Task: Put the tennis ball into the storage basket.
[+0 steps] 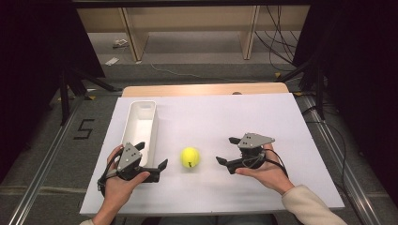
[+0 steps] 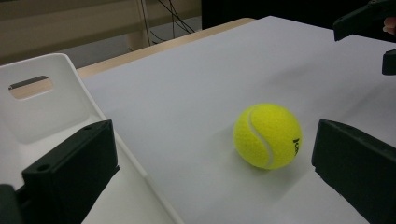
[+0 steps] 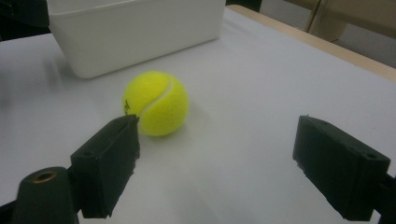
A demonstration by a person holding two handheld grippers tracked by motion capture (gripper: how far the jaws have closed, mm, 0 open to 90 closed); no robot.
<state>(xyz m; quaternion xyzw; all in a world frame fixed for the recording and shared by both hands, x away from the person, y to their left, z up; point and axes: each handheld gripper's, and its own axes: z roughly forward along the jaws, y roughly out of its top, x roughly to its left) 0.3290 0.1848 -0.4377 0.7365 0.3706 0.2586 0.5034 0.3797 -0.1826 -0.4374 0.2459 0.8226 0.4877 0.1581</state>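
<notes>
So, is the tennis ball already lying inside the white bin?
No, the tennis ball lies on the white table surface beside the white bin, between the two grippers.

Your left gripper (image 1: 151,161) partly covers the near end of the white bin (image 1: 141,123) in the high view. The black print on the tennis ball (image 2: 267,136) curves out of sight in the left gripper view, unreadable. The bin's ends are cut off in the right gripper view

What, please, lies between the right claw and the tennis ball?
Nothing: bare white table separates the right claw from the tennis ball, seen in the high view.
</notes>
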